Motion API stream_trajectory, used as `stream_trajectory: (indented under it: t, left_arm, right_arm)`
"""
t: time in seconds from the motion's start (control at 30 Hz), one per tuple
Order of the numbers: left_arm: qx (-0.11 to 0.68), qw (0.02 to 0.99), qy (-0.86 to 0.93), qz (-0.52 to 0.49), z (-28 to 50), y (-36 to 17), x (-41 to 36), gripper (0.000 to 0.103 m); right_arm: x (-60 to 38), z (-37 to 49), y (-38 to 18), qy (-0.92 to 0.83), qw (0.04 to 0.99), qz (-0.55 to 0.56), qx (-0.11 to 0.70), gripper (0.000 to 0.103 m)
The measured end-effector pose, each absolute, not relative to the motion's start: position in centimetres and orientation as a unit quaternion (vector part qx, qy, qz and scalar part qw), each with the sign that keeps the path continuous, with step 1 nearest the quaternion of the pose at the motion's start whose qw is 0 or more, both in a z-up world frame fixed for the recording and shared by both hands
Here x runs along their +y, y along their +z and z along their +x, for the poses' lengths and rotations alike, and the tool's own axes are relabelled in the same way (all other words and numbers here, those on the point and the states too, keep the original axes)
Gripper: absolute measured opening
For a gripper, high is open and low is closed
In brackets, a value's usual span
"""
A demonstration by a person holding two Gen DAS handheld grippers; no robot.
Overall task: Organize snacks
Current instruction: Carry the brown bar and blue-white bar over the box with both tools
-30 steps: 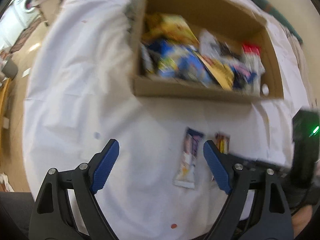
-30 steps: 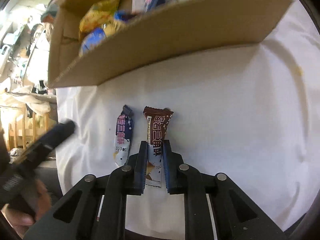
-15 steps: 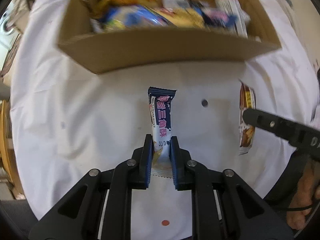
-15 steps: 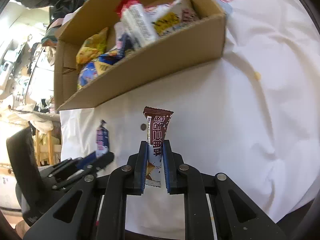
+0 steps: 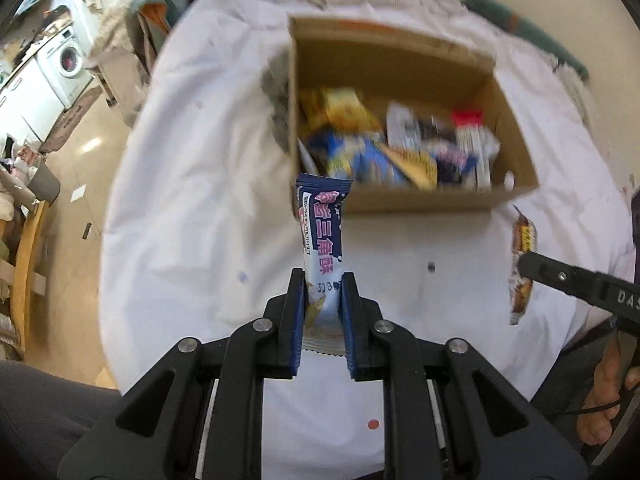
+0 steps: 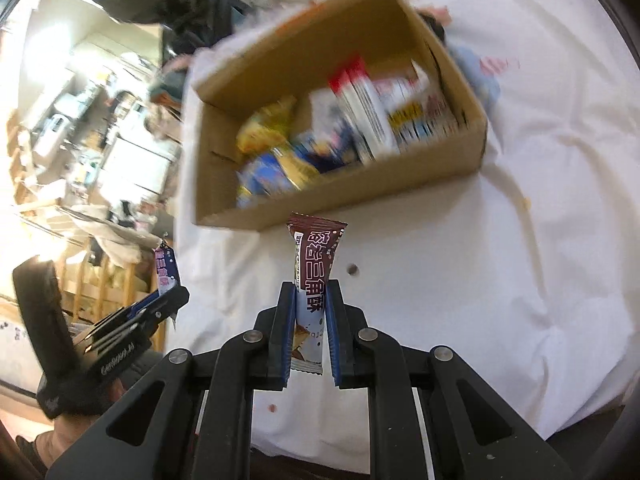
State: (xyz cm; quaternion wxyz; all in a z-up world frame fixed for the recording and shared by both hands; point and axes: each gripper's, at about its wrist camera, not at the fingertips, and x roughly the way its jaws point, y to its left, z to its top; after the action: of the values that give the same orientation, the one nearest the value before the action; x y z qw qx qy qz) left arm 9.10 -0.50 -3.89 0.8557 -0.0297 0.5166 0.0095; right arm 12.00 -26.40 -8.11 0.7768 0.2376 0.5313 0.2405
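We saw the left gripper (image 5: 322,290) clamping a blue-and-white snack bar (image 5: 322,240), the right gripper (image 6: 311,300) clamping a brown 1 (image 6: 314,264).

Both the blue wrapper (image 5: 323,236) and brown wrapper (image 6: 316,258) read "三角酥".

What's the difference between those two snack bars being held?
The blue snack bar has a navy-and-white wrapper with pink lettering; the brown snack bar is chocolate-coloured with white lettering. The left gripper holds the blue one, the right gripper the brown. Both are slim, clamped at the lower end.
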Motion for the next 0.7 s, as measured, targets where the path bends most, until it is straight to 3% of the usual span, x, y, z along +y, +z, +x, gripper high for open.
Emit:
stream_trajectory:
  t: [0.3,0.7]
  left_arm:
    - [0.457,0.885,0.046,-0.078,11.3,1.1,3.2,0.014]
    - [0.447,0.891,0.017,-0.073,16.0,1.7,1.4,0.014]
  right_arm:
    - [-30.7,13.9,-2.8,0.223,0.838,0.294,0.401,0.015]
    - [-31.6,20.5,-2.4,0.196,0.857,0.258,0.402,0.015]
